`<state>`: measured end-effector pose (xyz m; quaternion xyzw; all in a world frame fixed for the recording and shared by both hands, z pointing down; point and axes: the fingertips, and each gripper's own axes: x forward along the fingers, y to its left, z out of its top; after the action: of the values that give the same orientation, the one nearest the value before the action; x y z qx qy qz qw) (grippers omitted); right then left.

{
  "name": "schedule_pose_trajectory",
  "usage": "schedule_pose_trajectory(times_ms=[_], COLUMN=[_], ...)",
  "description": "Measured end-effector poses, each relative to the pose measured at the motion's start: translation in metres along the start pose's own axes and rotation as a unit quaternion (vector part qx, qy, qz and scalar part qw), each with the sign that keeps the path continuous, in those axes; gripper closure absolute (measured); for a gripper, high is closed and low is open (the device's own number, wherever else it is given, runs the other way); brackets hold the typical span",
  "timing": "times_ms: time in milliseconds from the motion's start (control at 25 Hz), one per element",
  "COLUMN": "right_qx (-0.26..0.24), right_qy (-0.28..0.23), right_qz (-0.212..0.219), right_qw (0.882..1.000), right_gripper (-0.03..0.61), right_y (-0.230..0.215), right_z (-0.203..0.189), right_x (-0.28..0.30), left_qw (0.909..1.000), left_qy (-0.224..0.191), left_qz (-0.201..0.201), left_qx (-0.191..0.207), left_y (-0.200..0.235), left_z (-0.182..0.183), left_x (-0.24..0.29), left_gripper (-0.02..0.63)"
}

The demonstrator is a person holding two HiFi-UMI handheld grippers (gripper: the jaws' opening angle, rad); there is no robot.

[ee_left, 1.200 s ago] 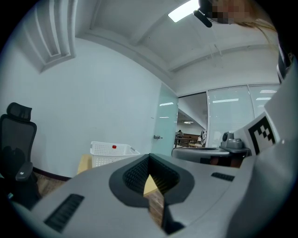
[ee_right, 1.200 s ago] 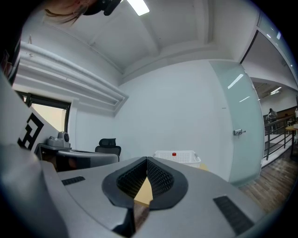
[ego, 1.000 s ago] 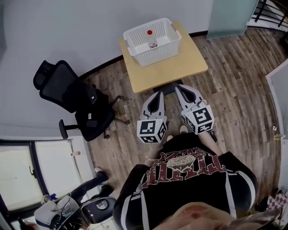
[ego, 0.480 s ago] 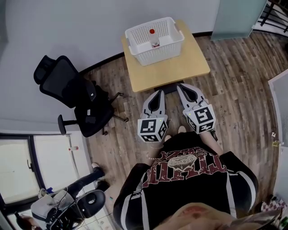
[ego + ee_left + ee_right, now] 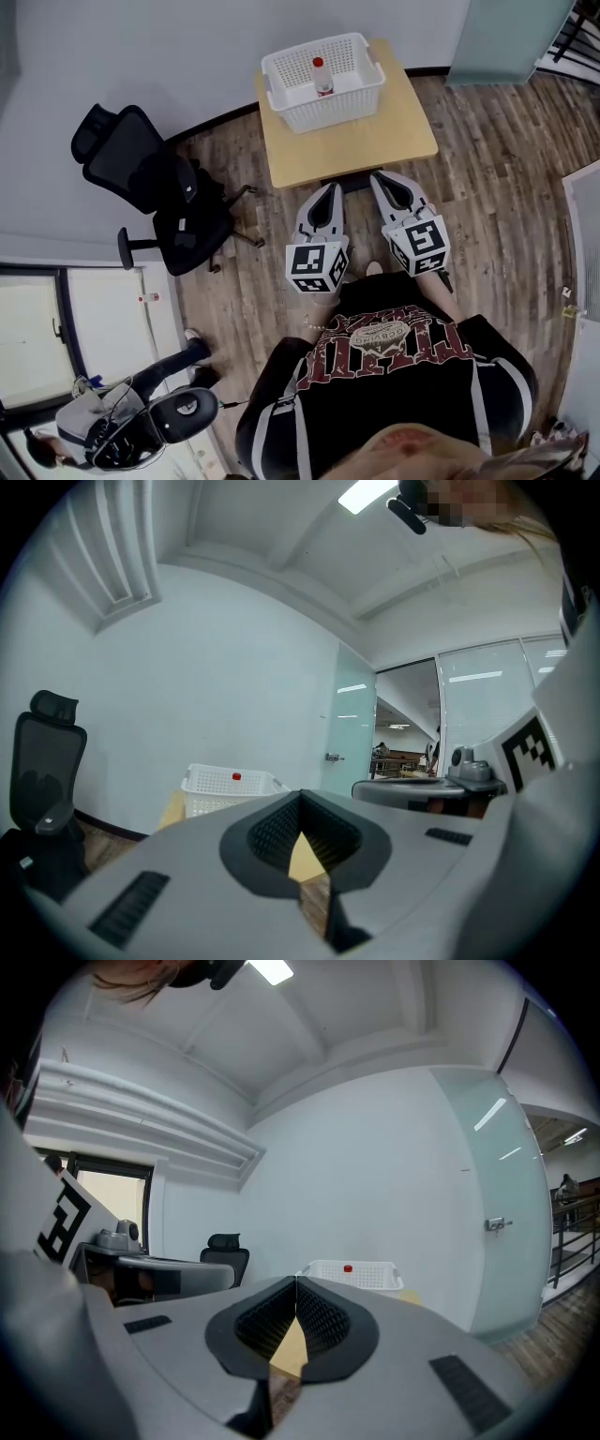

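Note:
A white mesh basket [image 5: 323, 81] stands at the far side of a small wooden table [image 5: 352, 145], with a red-capped bottle [image 5: 321, 75] upright inside it. The same basket [image 5: 230, 789] [image 5: 350, 1275] shows ahead in both gripper views. My left gripper [image 5: 327, 190] and right gripper [image 5: 385, 179] are held side by side just short of the table's near edge, both pointing toward it. Each one's jaws meet at the tips with nothing between them. The person's black printed shirt [image 5: 394, 375] fills the bottom of the head view.
A black office chair [image 5: 150, 197] stands on the wood floor left of the table. A second person [image 5: 122, 427] with equipment sits at bottom left near a window. A frosted glass door [image 5: 506, 37] is at top right, white wall behind the table.
The view has shifted slightly forward; the table and basket sit a little higher in the head view. Both grippers stay shut and side by side. The person at bottom left has moved.

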<state>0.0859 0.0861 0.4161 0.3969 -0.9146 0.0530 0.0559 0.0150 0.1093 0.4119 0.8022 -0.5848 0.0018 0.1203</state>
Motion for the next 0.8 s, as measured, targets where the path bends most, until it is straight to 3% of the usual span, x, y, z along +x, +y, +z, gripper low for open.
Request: schedule_pose_trajectory(times_ms=[800], right_qx=[0.014], right_qy=[-0.004], right_qz=[-0.023], right_qw=[1.000], right_gripper=[0.561], right_y=[-0.034], right_z=[0.004], right_x=[0.026], left_qw=[0.9999], left_qy=[0.007], left_qz=[-0.011], left_qx=[0.001], left_y=[0.012], left_z=[0.005], left_x=[0.047], left_gripper=[0.567])
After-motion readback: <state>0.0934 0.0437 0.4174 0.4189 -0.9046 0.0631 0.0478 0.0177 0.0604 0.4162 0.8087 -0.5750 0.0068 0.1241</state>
